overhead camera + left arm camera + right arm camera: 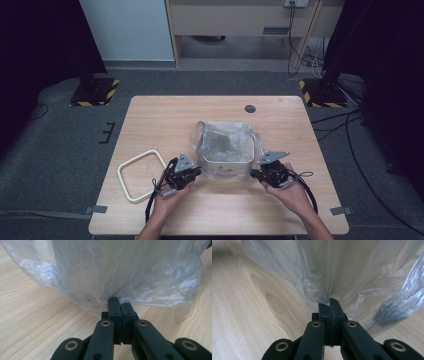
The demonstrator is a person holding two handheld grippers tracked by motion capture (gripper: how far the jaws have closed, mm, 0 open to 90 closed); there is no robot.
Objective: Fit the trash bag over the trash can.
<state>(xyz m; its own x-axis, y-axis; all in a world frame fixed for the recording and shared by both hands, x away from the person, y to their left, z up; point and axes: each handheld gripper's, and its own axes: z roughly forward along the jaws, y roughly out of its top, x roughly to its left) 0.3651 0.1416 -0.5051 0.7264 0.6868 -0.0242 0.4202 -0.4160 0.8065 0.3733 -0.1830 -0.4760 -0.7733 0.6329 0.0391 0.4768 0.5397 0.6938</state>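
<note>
Pinching thin bag (225, 142) film in both grippers' (186, 176) (266, 173) closed jaws; tugging apart likely tears it.

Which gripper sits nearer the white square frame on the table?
The left gripper: the white frame lies just outside it on the table, while the right gripper is across the plastic-lined bin.
</note>
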